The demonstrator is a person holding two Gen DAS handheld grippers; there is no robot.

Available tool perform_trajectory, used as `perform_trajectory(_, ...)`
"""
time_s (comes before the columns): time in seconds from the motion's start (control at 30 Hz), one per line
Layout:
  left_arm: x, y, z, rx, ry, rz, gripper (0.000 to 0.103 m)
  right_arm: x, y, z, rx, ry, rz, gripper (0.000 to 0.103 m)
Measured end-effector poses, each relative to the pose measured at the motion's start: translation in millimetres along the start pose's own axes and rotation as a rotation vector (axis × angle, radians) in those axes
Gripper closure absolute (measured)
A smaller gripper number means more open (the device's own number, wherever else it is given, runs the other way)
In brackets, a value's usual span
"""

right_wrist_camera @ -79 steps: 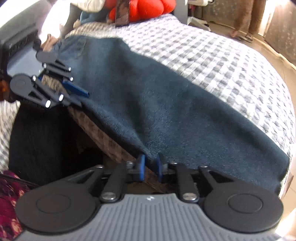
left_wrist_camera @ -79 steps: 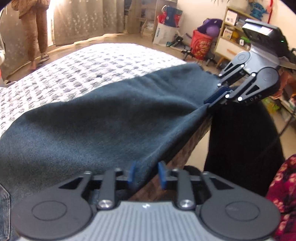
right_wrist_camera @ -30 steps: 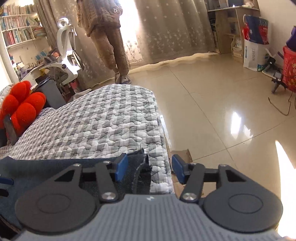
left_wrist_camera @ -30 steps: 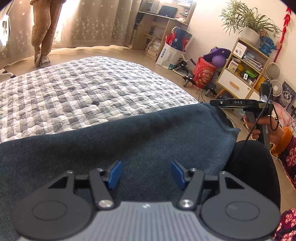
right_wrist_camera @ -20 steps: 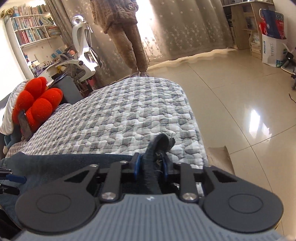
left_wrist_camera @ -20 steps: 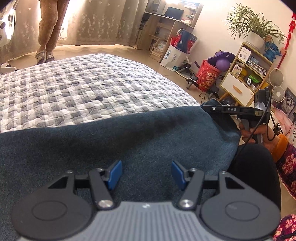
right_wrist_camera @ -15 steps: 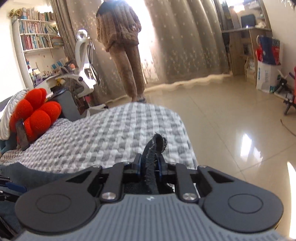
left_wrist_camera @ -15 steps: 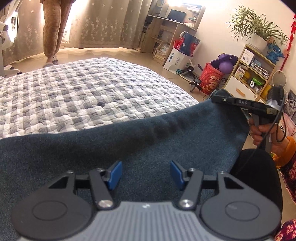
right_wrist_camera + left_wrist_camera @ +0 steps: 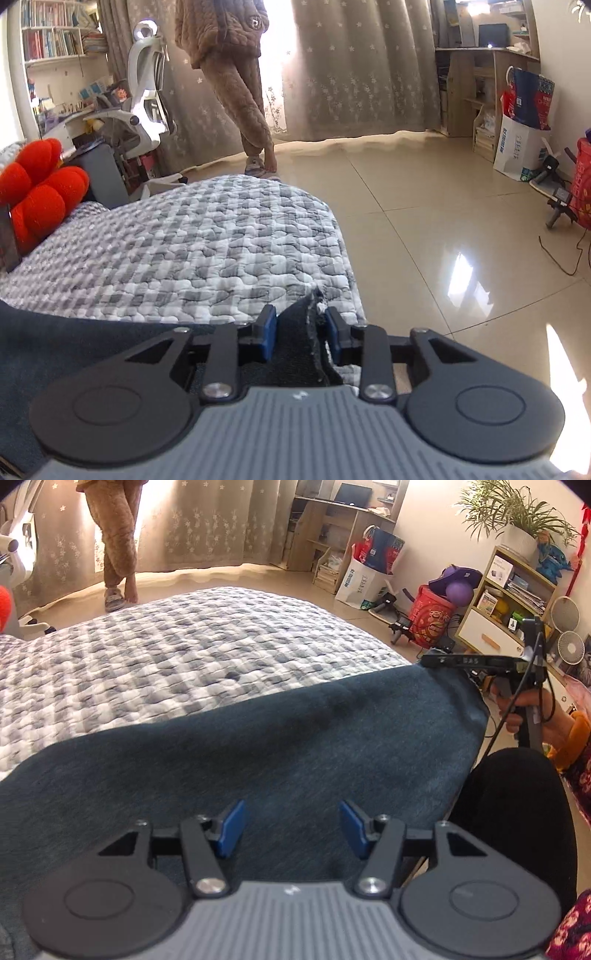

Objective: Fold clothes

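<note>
Dark blue-grey fleece garment (image 9: 280, 746) spread flat across near edge of bed with grey-and-white checked quilted cover (image 9: 184, 657); right-hand end of cloth at bed corner.

Left gripper (image 9: 290, 825): blue pads well apart, poised over cloth, nothing between them. Not gripping.

Right gripper (image 9: 301, 332): jaws just opening, per earlier and present views. Frayed corner of garment standing up between blue pads; left pad clear of cloth, right pad just beside frayed edge, contact not certain. Judged released, not clamped. Seen edge-on in left wrist view at far corner of cloth, held by hand (image 9: 524, 709) with orange cuff.

Step in hand, as judged: cloth laid out and corner let go; no fold visible yet.

Next move, as judged: fresh grips on two matching corners or edge points, both closed firmly, then lift and carry across to opposite edge with even tension.

Standing person in brown fleece clothing (image 9: 229, 74) near curtain, well apart from work.
</note>
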State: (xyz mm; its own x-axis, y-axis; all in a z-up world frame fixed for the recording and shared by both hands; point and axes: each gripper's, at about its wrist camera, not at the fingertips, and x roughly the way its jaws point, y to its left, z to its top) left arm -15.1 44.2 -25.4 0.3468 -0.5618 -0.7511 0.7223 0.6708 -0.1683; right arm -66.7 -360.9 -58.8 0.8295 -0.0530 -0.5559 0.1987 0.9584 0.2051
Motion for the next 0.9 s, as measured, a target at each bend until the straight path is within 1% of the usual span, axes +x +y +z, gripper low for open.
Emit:
perform_trajectory(0.03,-6.9,10.0,-8.4,-0.017,0.001,0.006,0.045,-4.9,-1.6,4.2,0.016,-0.009,0.025,0.066)
perform_trajectory(0.1,-20.8,30.9,-26.3,-0.055,0.001,0.012,0.045,-14.6,1.0,11.5,0.014,-0.034,0.05,0.058)
perform_trajectory(0.2,-48.9,55.6,-57.0,-0.143,-0.054,-0.008,0.046,-25.8,10.5,19.9,-0.016,-0.06,0.071,0.053)
perform_trajectory(0.3,-76.5,80.2,-86.3,-0.198,-0.093,0.0,0.05,-23.5,34.0,26.1,-0.067,-0.03,0.122,0.051)
perform_trajectory(0.37,-98.0,104.0,-103.6,-0.271,-0.114,0.035,0.051,-19.8,52.1,26.7,-0.106,-0.009,0.166,0.05)
perform_trajectory(0.4,-108.6,116.6,-111.0,-0.322,-0.13,0.033,0.061,-16.8,62.4,27.9,-0.126,0.001,0.19,0.049)
perform_trajectory(0.43,-119.3,129.2,-118.4,-0.376,-0.147,0.026,0.067,-13.8,72.7,29.1,-0.146,0.01,0.215,0.049)
perform_trajectory(0.47,-127.9,136.8,-123.0,-0.413,-0.155,0.055,0.069,-10.7,83.1,30.4,-0.166,0.019,0.239,0.049)
perform_trajectory(0.53,-144.2,149.7,-130.8,-0.481,-0.167,0.129,0.068,-4.8,100.7,33.0,-0.194,0.02,0.269,0.049)
perform_trajectory(0.57,-151.2,152.4,-131.8,-0.491,-0.172,0.173,0.067,-2.0,109.0,34.3,-0.204,0.023,0.285,0.049)
perform_trajectory(0.6,-157.9,154.2,-132.1,-0.497,-0.177,0.219,0.062,0.5,116.5,35.5,-0.21,0.027,0.304,0.048)
perform_trajectory(0.63,-162.8,156.0,-131.8,-0.501,-0.193,0.225,0.057,3.0,124.0,36.7,-0.216,0.031,0.323,0.048)
perform_trajectory(0.67,-167.3,157.7,-131.4,-0.505,-0.211,0.223,0.055,5.2,131.1,37.7,-0.221,0.035,0.345,0.048)
perform_trajectory(0.8,-158.2,158.0,-108.7,-0.468,-0.247,0.221,0.053,15.5,164.6,40.1,-0.243,0.069,0.447,0.045)
perform_trajectory(0.9,-139.3,161.0,-87.4,-0.467,-0.26,0.18,0.053,28.3,196.0,40.7,-0.265,0.134,0.553,0.045)
